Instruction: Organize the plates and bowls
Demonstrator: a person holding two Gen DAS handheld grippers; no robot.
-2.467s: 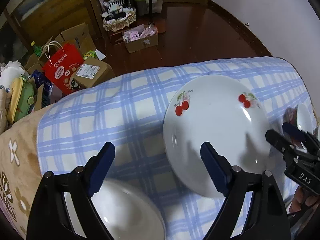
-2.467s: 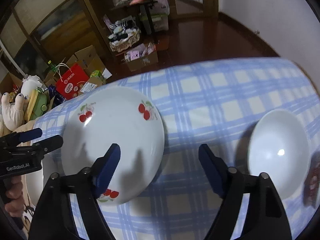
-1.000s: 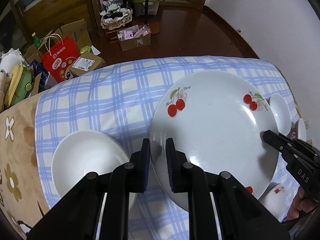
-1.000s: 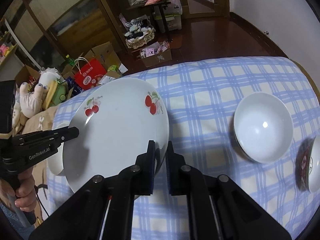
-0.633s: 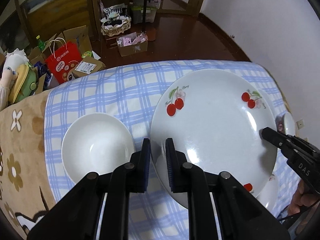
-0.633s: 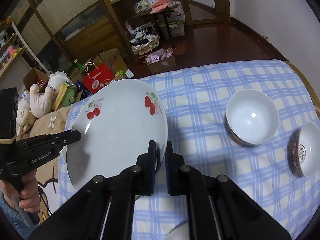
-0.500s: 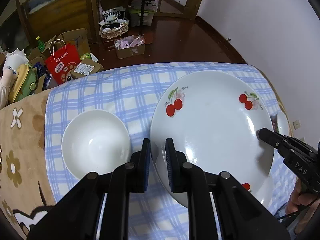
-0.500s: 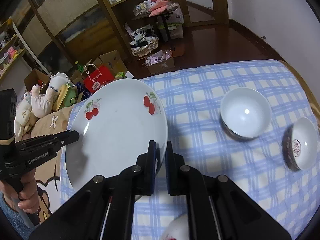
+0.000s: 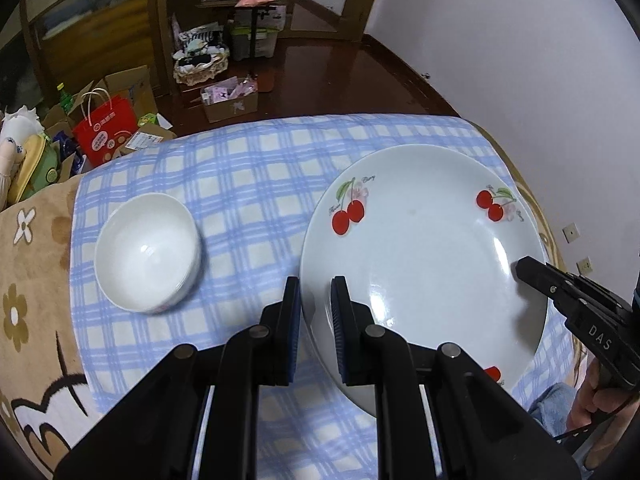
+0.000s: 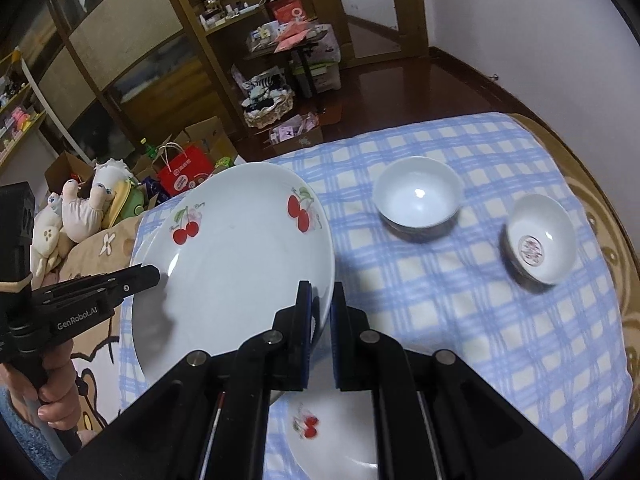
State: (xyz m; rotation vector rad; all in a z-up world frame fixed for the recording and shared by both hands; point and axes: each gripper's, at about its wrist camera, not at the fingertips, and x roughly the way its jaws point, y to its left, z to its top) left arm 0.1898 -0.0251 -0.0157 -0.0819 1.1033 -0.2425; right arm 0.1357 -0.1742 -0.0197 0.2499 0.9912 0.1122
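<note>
- A cherry plate (image 9: 420,252) is held above the checked cloth (image 9: 240,168), pinched at opposite rims by the closed left gripper (image 9: 314,312) and right gripper (image 10: 320,320).
- Not yet stacked: a second cherry plate (image 10: 332,440) below, three bowls (image 10: 418,196) apart.

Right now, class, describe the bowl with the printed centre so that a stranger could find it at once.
Start at the blue checked cloth covering the table. Right of the cherry plate sit two small bowls. Take the one farther right: its inside bottom bears a round reddish emblem, while the plain white bowl bears none.
</note>
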